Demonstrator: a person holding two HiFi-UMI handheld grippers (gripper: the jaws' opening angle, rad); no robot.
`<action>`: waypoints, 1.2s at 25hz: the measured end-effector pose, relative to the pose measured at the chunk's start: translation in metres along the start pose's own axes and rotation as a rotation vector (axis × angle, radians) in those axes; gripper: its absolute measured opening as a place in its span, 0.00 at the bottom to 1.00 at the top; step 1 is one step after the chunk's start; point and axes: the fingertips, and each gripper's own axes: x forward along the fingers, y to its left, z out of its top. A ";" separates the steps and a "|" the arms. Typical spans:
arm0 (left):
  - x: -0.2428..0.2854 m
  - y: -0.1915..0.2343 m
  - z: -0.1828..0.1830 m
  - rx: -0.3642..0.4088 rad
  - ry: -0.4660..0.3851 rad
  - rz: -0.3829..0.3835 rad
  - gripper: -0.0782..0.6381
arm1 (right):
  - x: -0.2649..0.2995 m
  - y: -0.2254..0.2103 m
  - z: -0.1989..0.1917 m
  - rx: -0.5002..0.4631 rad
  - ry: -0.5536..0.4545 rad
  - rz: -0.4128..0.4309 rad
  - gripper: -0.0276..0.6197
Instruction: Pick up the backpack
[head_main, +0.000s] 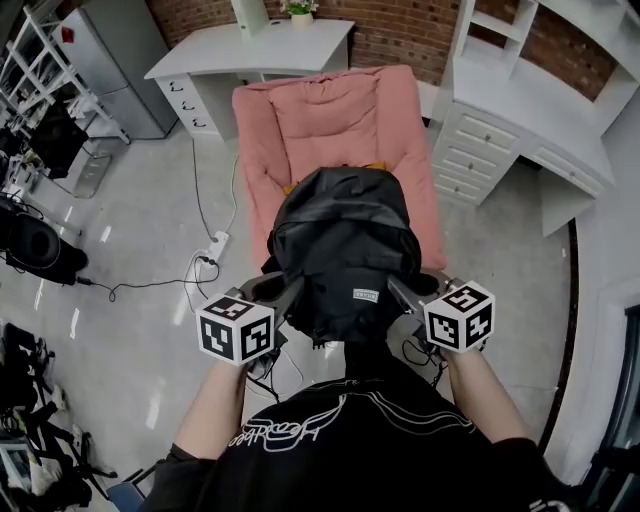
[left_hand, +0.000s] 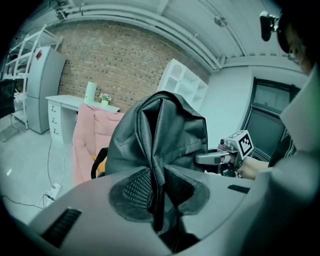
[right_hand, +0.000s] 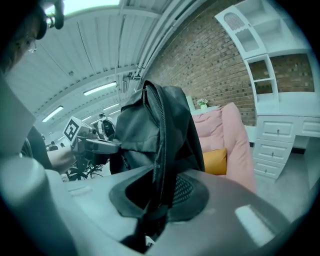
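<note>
A black backpack (head_main: 342, 250) hangs in the air in front of the pink armchair (head_main: 330, 130), held from both sides. My left gripper (head_main: 290, 295) is shut on a fold of the backpack's fabric (left_hand: 156, 150) at its left edge. My right gripper (head_main: 402, 293) is shut on the backpack's zipped edge (right_hand: 162, 145) at the right. In each gripper view the bag (left_hand: 160, 135) rises straight out of the closed jaws, and the other gripper (left_hand: 235, 150) shows beyond it. The backpack (right_hand: 155, 125) is clear of the chair seat.
White desks with drawers stand behind (head_main: 250, 60) and to the right (head_main: 520, 120) of the armchair. A yellow cushion (right_hand: 217, 161) lies on the chair. A power strip and cables (head_main: 205, 262) lie on the glossy floor at left. A person's torso (head_main: 350, 440) fills the bottom of the head view.
</note>
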 end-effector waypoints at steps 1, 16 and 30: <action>-0.007 -0.005 0.003 0.013 -0.007 -0.002 0.20 | -0.006 0.005 0.004 -0.002 -0.009 0.001 0.13; -0.058 -0.046 0.018 0.015 -0.076 -0.040 0.20 | -0.056 0.050 0.030 -0.047 -0.094 0.001 0.13; -0.070 -0.053 0.017 0.042 -0.103 -0.060 0.19 | -0.064 0.062 0.029 -0.055 -0.120 -0.023 0.13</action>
